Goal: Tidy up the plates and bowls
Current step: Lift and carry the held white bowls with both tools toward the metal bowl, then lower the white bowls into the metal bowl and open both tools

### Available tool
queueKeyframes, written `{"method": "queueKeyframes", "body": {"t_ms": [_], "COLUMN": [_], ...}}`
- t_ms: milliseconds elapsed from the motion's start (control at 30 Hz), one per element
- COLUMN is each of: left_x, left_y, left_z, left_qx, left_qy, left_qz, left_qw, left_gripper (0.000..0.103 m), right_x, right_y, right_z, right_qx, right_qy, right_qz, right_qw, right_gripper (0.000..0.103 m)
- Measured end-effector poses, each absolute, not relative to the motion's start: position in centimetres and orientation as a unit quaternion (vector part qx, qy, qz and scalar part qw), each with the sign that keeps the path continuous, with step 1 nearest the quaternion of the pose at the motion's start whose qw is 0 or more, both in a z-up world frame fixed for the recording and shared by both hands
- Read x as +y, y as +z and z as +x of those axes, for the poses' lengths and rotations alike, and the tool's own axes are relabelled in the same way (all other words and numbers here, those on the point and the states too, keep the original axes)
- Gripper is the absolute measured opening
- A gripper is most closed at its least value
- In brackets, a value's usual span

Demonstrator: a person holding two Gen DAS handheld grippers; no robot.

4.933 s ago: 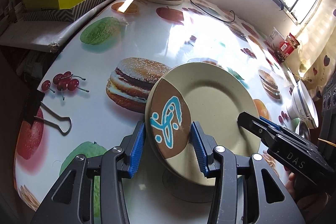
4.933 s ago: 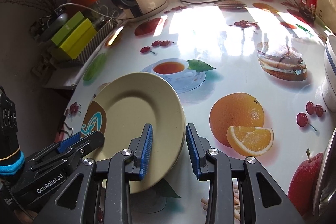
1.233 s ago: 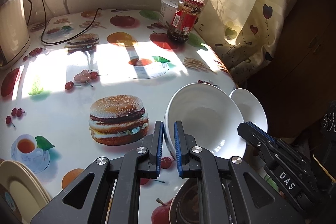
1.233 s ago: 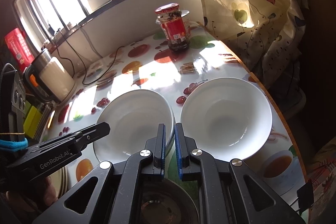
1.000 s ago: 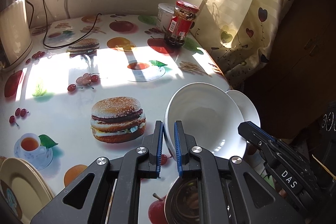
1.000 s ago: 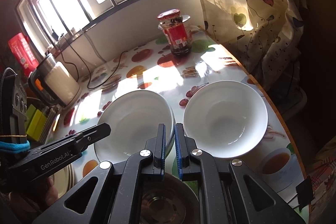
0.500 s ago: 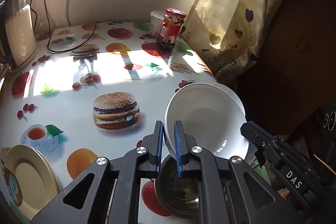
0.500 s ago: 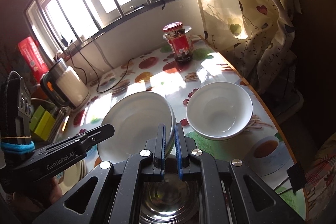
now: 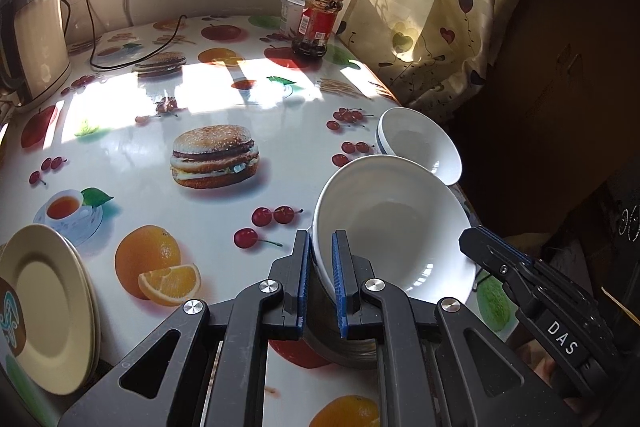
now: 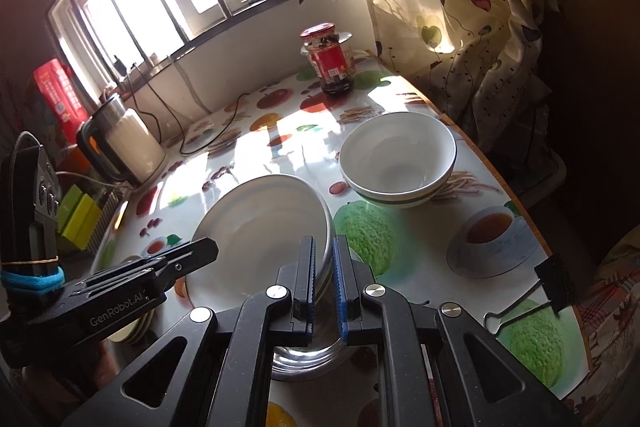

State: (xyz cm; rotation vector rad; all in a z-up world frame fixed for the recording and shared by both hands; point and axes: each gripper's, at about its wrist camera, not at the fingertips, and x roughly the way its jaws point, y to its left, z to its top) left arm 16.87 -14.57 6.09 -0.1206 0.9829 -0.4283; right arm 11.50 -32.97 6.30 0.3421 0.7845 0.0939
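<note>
I hold a wide white bowl (image 9: 394,227) by both rims. My left gripper (image 9: 320,261) is shut on its left rim, and my right gripper (image 10: 324,261) is shut on its right rim (image 10: 326,227). Each gripper shows in the other's view: the right gripper (image 9: 476,245) at the bowl's far side, the left gripper (image 10: 204,249) likewise. A steel bowl (image 9: 344,347) sits on the table right under the held bowl, mostly hidden. A second white bowl (image 10: 396,163) with a dark stripe rests near the table's right edge. Beige plates (image 9: 44,307) are stacked at the near left.
A red-lidded jar (image 10: 330,63) and a white tub (image 9: 292,13) stand at the back by the curtain. A kettle (image 10: 124,143) with its cable is at the back left. A binder clip (image 10: 532,291) lies near the right edge of the table (image 9: 120,155).
Both grippers have drawn back from the window with the white bowl, away from the striped bowl. The steel bowl now lies under the held bowl, and more of the beige plates shows.
</note>
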Motion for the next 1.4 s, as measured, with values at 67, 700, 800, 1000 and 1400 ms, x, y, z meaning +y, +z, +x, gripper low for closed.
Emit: {"method": "queueKeyframes", "body": {"t_ms": [67,700,800,1000,1400], "left_x": [-14.6,-15.2,-15.2,-15.3,-15.8], "left_y": [5.7,3.9,3.9,4.0,4.5], "left_z": [16.7,16.0,16.0,15.8,15.6], "left_qx": [0.474,0.493,0.493,0.491,0.483], "left_qy": [-0.201,-0.197,-0.198,-0.199,-0.204], "left_qz": [-0.055,-0.047,-0.047,-0.045,-0.033], "left_qw": [0.856,0.846,0.846,0.847,0.851], "left_gripper": [0.011,0.011,0.011,0.011,0.025], "right_x": [-32.9,-33.4,-33.4,-33.4,-33.4], "right_y": [5.9,4.0,4.0,3.9,4.0], "right_z": [11.3,10.7,10.7,10.7,10.8], "right_qx": [0.385,0.406,0.407,0.407,0.402], "right_qy": [0.044,0.040,0.040,0.041,0.043], "right_qz": [0.169,0.176,0.177,0.178,0.178], "right_qw": [0.906,0.896,0.895,0.895,0.897], "right_gripper": [0.010,0.010,0.010,0.012,0.020]}}
